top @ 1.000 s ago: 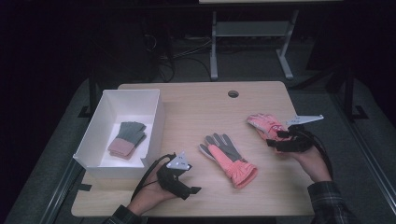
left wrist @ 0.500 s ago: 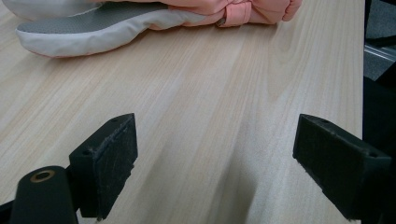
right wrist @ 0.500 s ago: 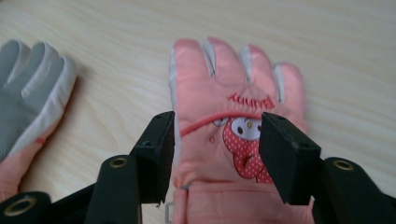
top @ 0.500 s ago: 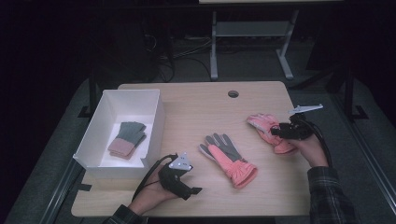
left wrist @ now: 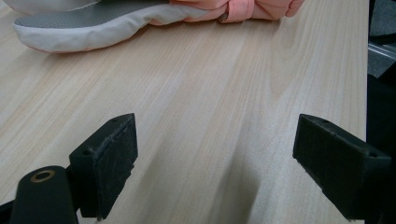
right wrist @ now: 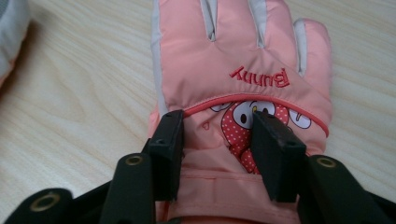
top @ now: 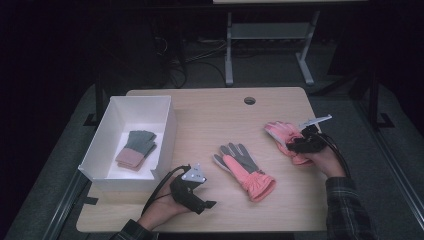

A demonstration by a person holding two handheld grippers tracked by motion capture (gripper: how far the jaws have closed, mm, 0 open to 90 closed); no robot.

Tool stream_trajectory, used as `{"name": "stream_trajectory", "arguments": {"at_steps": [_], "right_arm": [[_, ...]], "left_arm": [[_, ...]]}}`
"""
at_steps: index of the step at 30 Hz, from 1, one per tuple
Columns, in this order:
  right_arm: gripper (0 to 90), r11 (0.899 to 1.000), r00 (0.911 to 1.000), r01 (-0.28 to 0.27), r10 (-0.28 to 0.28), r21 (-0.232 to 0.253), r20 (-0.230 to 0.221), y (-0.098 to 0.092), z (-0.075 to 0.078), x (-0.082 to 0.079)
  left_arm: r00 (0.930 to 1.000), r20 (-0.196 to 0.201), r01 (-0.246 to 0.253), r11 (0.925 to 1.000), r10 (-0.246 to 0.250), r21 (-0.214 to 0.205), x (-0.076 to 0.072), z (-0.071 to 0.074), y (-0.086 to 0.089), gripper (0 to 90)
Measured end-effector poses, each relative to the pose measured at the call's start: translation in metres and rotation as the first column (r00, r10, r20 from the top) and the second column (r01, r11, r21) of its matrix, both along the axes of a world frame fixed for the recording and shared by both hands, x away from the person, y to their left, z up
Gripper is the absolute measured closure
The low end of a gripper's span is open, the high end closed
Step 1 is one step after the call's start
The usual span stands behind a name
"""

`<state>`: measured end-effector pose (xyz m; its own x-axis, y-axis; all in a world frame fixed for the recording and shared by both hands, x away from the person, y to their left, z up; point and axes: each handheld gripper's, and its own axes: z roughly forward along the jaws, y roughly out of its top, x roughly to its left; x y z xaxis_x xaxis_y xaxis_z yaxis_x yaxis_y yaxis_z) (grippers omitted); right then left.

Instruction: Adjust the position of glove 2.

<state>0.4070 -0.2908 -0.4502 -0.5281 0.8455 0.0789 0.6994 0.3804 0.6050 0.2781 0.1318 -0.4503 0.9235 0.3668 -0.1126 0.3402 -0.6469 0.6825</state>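
A pink glove with a "Bunny" picture lies back-up at the table's right. My right gripper sits low over its cuff end. In the right gripper view the jaws have just been closing and now straddle the cartoon patch of the pink glove, with no bunching of fabric seen; the right gripper is still open. A second pink glove lies grey palm up at mid-table. My left gripper rests open on the wood near the front edge, its jaws wide apart, pointing toward that glove.
A white box stands at the table's left with a grey-green and pink pair of gloves inside. A cable hole is near the far edge. Bare wood lies between box and gloves. A metal stand is beyond the table.
My right gripper has come down and moved left onto the pink glove's cuff end, its jaws narrowing. The left gripper and both other gloves have stayed put.
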Motion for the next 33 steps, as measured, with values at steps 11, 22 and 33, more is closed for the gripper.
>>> {"name": "stream_trajectory", "arguments": {"at_steps": [11, 22, 33], "right_arm": [[84.4, 1.0, 1.0, -0.001, 0.001, 0.013, 0.008, -0.004, -0.001, 0.001], [86.5, 0.998, 0.9988, 0.032, -0.034, 0.061, 0.034, -0.011, 0.012, -0.007], [86.5, 0.993, 0.997, 0.042, -0.049, 0.111, 0.06, -0.019, 0.035, -0.028]], "left_arm": [[1.0, 0.0, -0.003, 1.0, 0.003, 0.006, 0.0, 0.0, 0.0, 13.5], [0.9999, -0.008, -0.014, 0.9999, 0.014, 0.008, 0.002, -0.001, 0.001, 13.5], [0.9998, 0.001, -0.021, 0.9997, 0.021, 0.015, 0.003, 0.0, 0.002, 13.5]]}}
